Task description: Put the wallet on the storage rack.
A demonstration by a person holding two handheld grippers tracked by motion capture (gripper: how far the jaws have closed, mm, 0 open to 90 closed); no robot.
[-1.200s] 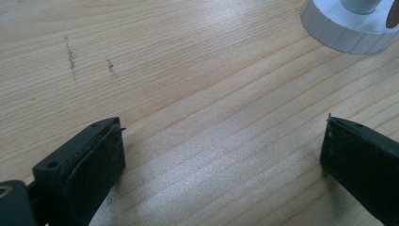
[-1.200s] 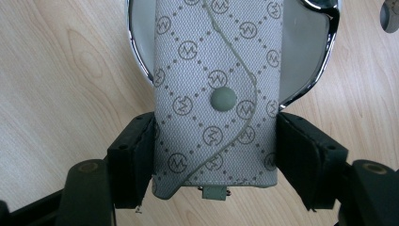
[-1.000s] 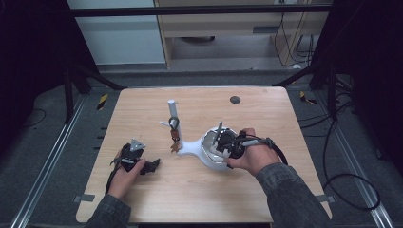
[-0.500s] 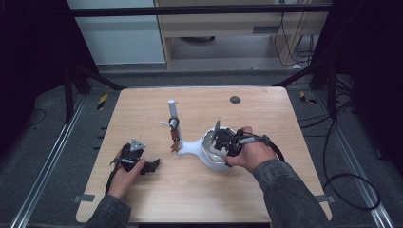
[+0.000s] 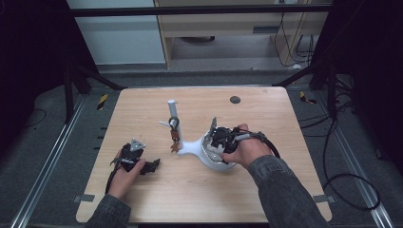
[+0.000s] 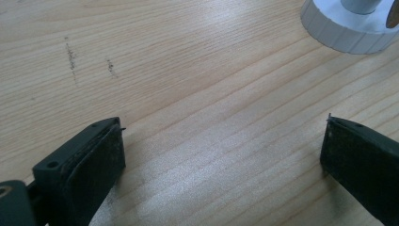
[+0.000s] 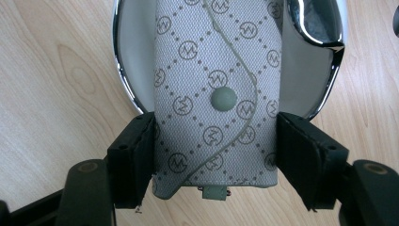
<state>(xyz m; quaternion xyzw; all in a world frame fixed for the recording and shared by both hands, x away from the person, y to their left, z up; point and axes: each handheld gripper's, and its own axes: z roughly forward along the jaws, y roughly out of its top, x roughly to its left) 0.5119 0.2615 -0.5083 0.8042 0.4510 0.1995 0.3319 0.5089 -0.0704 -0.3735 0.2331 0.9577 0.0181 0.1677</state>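
Right jaws: clamped on a grey monogrammed key pouch [image 7: 216,108], held over the white dish [image 7: 134,56] at the frame's top.
Left jaws: wide apart over bare wooden table [image 6: 188,84], nothing between.
Change: right gripper [image 5: 219,140] has edged slightly leftward at centre; the pouch looks about to be set down.
Hidden: pouch's upper end cut off; hanging keys [image 5: 174,137] too small to read.

Pouch [image 7: 214,108]: upper end cut by frame top. White stand [image 6: 346,26]: only its base edge visible, corner-cropped. Keys [image 5: 174,137]: too small to identify.
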